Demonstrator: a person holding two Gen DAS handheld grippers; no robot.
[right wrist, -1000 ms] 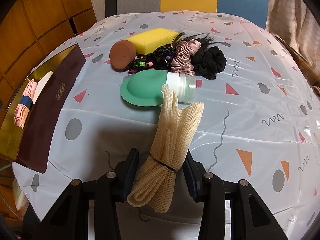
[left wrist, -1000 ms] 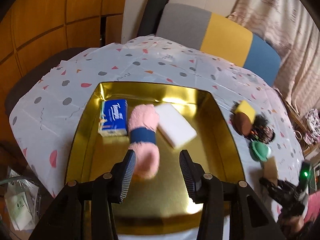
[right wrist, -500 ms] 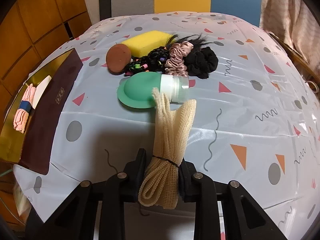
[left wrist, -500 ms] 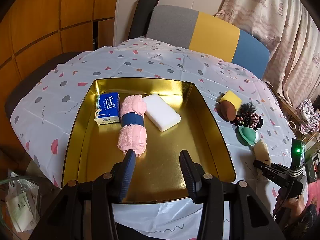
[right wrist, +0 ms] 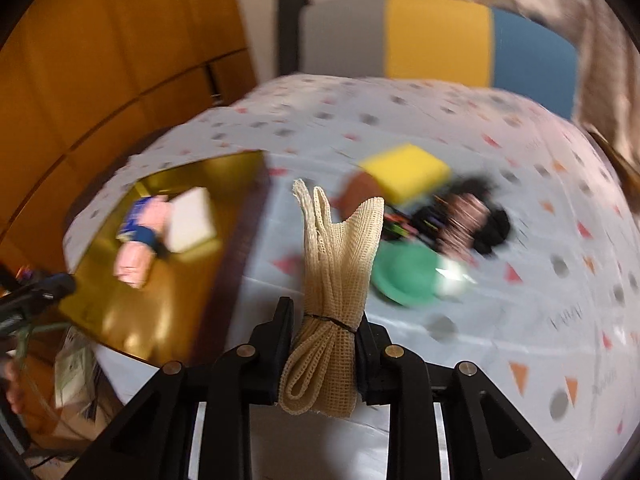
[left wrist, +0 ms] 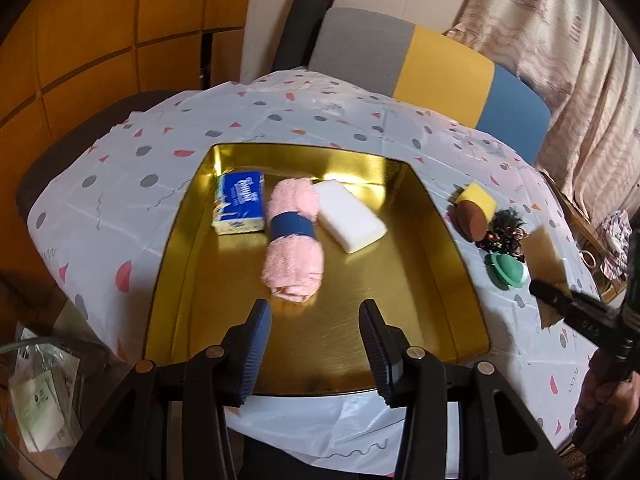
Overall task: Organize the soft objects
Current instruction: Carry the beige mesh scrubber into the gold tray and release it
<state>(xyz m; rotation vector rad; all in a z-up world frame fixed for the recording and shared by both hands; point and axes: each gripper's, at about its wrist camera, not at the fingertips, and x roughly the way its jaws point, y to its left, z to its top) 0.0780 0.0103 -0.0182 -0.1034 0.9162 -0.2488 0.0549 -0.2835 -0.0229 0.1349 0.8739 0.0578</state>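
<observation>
My right gripper [right wrist: 323, 344] is shut on a cream mesh cloth bundle [right wrist: 332, 280] and holds it lifted above the table; the bundle also shows in the left wrist view [left wrist: 544, 252]. My left gripper [left wrist: 314, 332] is open and empty over the near part of the gold tray [left wrist: 400, 320]. In the tray lie a blue tissue pack [left wrist: 240, 208], a rolled pink towel [left wrist: 294, 240] with a blue band, and a white sponge [left wrist: 348, 216]. On the table right of the tray lie a yellow sponge [right wrist: 404, 172], a brown puff [right wrist: 360, 192], hair scrunchies [right wrist: 468, 220] and a green silicone item [right wrist: 408, 272].
A patterned tablecloth [left wrist: 120, 184] covers the table. A grey, yellow and blue chair [left wrist: 440, 64] stands behind it. Wooden panels [left wrist: 100, 40] are on the left, curtains [left wrist: 560, 60] on the right. A bag of papers [left wrist: 36, 400] lies below the table's left edge.
My right gripper closed on the mesh bundle, lifted it off the table and swung left toward the tray. My left gripper drew back from the pink towel.
</observation>
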